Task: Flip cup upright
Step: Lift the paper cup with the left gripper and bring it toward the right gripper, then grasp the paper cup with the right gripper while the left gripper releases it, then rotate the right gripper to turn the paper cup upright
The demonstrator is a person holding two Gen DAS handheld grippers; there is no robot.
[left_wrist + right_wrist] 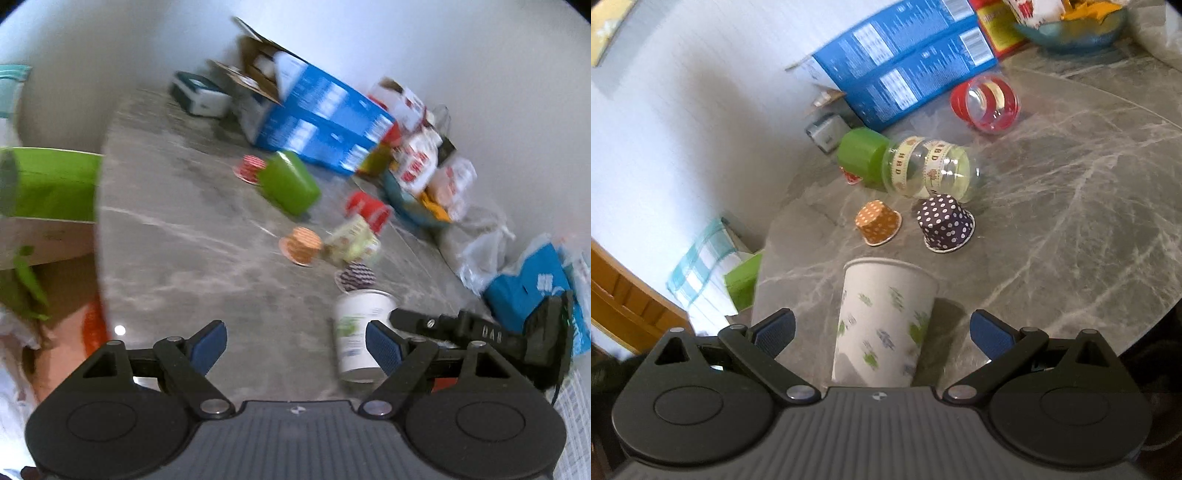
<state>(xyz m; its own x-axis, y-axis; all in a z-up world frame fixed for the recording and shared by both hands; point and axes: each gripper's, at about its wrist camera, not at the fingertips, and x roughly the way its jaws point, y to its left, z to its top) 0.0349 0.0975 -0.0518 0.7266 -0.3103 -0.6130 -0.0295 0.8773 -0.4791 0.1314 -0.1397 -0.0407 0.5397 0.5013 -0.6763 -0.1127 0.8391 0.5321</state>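
A white paper cup [884, 325] printed with small green and grey-blue motifs is seen on the grey marbled counter [1052, 229], its rim turned away from the right wrist camera and its body running back toward the camera; whether it lies on its side or stands cannot be told for certain from this view. It is placed between the spread blue pads of the right claw [882, 332], which is held wide open with neither pad touching the cup. In the left wrist view the same cup [360, 332] is shown blurred, just beside the right-hand pad of the left claw [295, 347], which is likewise held open and grips nothing; the black body of the right claw [480, 332] is seen past the cup from there. Details given only by the right view: an orange dotted cupcake liner [878, 222] and a purple dotted liner [946, 223], both mouth-down beyond the cup, a clear jar with a green lid [912, 166] lying on its side, and a clear jar with red bands [988, 101] also on its side. Only in the left view are an open blue carton [317, 122], a red patterned liner [251, 168] and plastic bags [480, 251] along the wall made out.
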